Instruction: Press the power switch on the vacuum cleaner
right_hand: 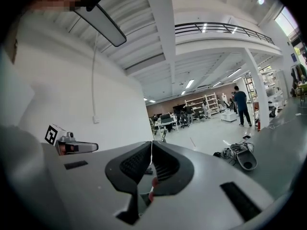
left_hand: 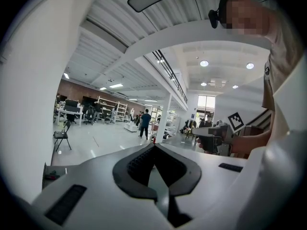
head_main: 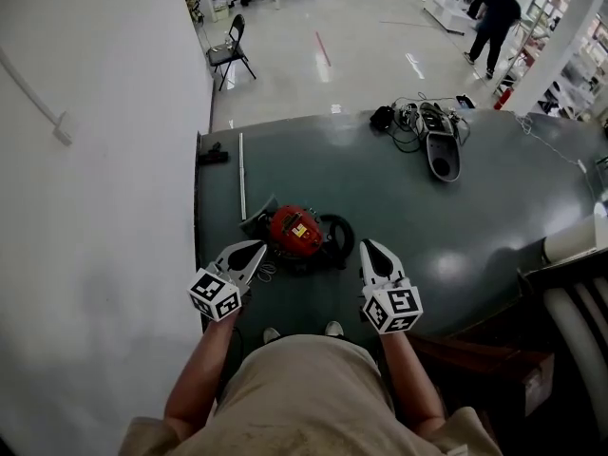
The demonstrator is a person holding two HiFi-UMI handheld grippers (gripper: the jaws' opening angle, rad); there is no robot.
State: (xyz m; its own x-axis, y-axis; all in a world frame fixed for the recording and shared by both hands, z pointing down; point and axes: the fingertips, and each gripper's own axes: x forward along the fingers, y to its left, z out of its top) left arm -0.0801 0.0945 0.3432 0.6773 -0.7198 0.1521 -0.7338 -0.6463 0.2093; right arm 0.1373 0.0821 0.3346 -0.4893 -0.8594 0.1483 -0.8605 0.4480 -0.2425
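Observation:
A red canister vacuum cleaner [head_main: 296, 233] with a black hose looped at its right lies on the dark green floor mat [head_main: 399, 217], just ahead of my feet. In the head view my left gripper [head_main: 258, 248] hangs above the mat at the vacuum's left side, apart from it, and my right gripper [head_main: 366, 245] hangs at the hose's right. Both are shut with nothing held; their jaw tips meet in the left gripper [left_hand: 154, 145] view and the right gripper [right_hand: 152, 143] view. A bit of the red vacuum cleaner [right_hand: 152, 186] shows under the right jaws.
A white wall [head_main: 95, 160] runs along the left. At the mat's far side lie a grey nozzle [head_main: 443, 152] with tangled cables, a white strip [head_main: 241, 174] and a small black object [head_main: 213, 155]. A folding chair [head_main: 231, 50] and a walking person [head_main: 492, 22] are beyond. Railings [head_main: 570, 293] stand right.

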